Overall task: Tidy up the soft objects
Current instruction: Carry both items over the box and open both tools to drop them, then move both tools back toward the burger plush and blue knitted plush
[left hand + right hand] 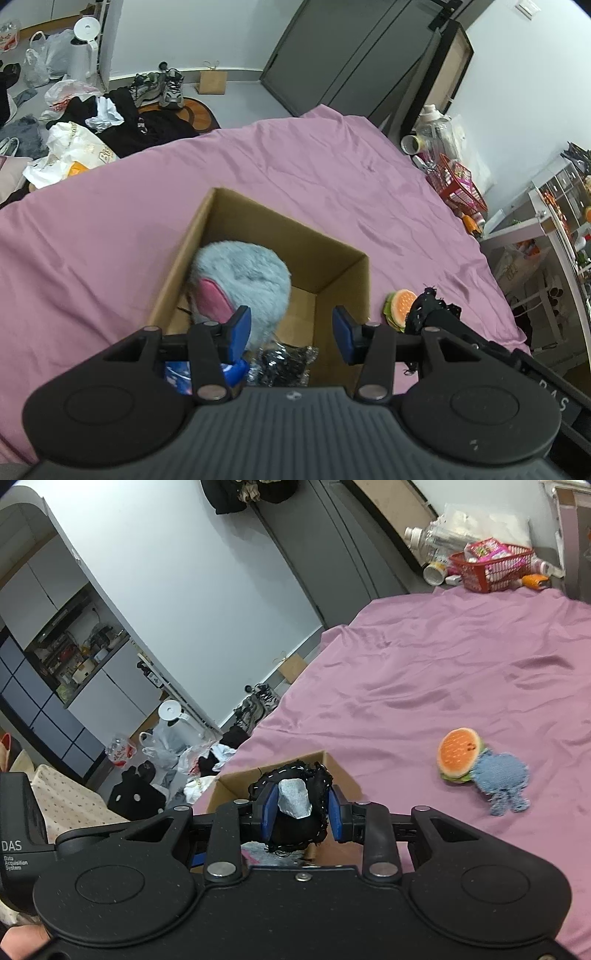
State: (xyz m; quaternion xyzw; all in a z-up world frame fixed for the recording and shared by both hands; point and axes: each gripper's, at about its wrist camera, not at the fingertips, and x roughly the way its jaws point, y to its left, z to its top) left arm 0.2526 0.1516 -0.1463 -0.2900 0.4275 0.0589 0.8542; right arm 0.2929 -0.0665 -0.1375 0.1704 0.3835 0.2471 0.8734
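The black lace-edged bundle (295, 805), with a pale grey tag showing at its front, sits squeezed between the right gripper (301, 812)'s blue pads, which press on it from both sides. Just beyond and below those fingers lies the open cardboard box (332, 771), so the step in hand looks like carrying this soft piece to the box for a drop. The next move probably calls for shifting the bundle over the opening, clear of the near wall, and then spreading the fingers so it falls inside.

The left gripper (291, 334) hangs over the same box with its fingers wide apart and nothing between them. Just past its left pad (238, 332) a fluffy grey-blue plush (243, 280) with a pink patch fills that side of the box; whether the pad touches the fur cannot be told. A crinkly black packet (284, 363) lies under the gap.

Off to the right of both grippers, on the pink bedsheet (443, 657), a burger plush (460, 755) rests against a blue denim toy (500, 779), both not yet boxed.
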